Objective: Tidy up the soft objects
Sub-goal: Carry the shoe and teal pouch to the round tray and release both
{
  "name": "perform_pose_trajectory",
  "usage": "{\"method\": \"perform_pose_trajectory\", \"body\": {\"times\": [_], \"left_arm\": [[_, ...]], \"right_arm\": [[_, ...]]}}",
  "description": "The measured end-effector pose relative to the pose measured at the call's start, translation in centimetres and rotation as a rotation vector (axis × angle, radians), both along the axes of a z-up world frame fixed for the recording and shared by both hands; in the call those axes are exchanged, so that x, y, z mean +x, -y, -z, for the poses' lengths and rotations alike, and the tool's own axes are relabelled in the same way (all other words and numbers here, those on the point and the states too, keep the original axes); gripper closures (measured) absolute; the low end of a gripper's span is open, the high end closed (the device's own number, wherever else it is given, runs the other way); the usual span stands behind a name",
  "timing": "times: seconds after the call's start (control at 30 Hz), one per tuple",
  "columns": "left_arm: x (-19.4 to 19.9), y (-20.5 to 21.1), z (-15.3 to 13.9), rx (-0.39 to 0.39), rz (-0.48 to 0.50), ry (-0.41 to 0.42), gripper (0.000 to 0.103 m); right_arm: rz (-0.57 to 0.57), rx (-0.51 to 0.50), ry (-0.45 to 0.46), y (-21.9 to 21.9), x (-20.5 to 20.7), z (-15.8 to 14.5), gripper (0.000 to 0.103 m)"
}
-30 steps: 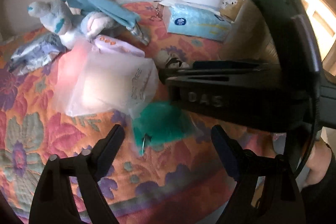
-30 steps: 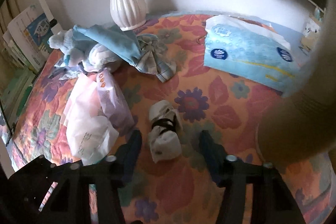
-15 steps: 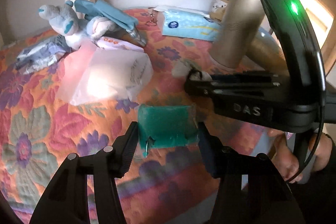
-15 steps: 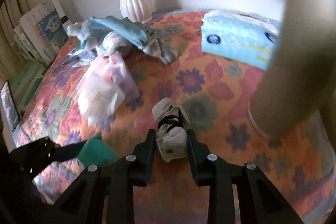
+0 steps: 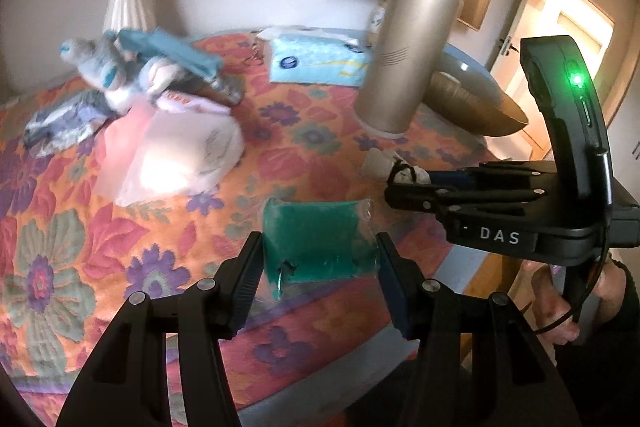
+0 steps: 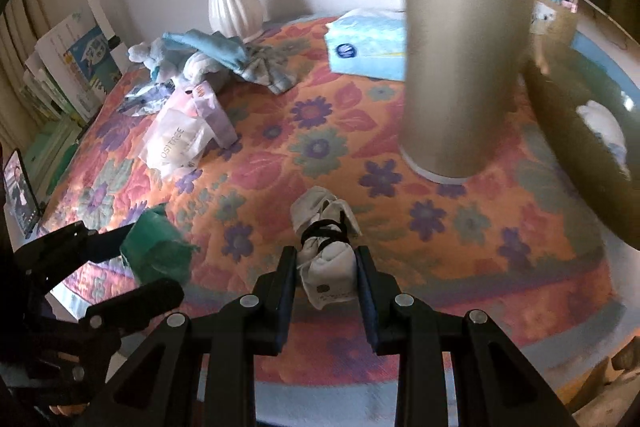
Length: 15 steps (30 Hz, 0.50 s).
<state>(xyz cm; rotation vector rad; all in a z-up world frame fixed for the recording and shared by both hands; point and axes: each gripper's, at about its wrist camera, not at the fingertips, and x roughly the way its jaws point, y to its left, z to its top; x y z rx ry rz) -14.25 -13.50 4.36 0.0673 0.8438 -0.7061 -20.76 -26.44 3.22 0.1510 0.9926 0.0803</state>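
Note:
My left gripper [image 5: 318, 267] is shut on a green soft item in a clear bag [image 5: 316, 239], held near the table's front edge; it also shows in the right wrist view [image 6: 156, 253]. My right gripper [image 6: 326, 279] is shut on a white rolled sock bundle with a black band [image 6: 326, 243], also seen in the left wrist view [image 5: 394, 169]. A pile of soft things lies at the back left: a plush toy [image 5: 100, 71], blue cloth [image 6: 216, 45], and white plastic packets [image 5: 176, 157].
A floral quilted cloth [image 6: 320, 147] covers the table. A tall gold cylinder [image 6: 460, 47] stands right of centre, a blue tissue box [image 6: 366, 45] behind it, a white vase with flowers [image 6: 234, 1] at the back, a dark bowl [image 6: 580, 131] at the right.
Both grippers closed on their items: left on the green bag, right on the sock bundle. Both then pulled back toward the table's front edge with them.

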Motion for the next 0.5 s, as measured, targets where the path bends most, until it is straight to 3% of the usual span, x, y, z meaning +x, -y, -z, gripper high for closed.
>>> {"method": "perform_pose_trajectory", "body": {"times": [0.23, 0.5], "left_arm": [[-0.8, 3.3, -1.7, -0.028, 0.065, 0.036, 0.051], [-1.6, 8.3, -4.2, -0.026, 0.171, 0.09, 0.051]], "right_arm": [[0.041, -0.03, 0.006, 2.9, -2.4, -2.1, 0.075], [0.157, -0.042, 0.087, 8.4, -6.0, -6.4, 0.075]]}}
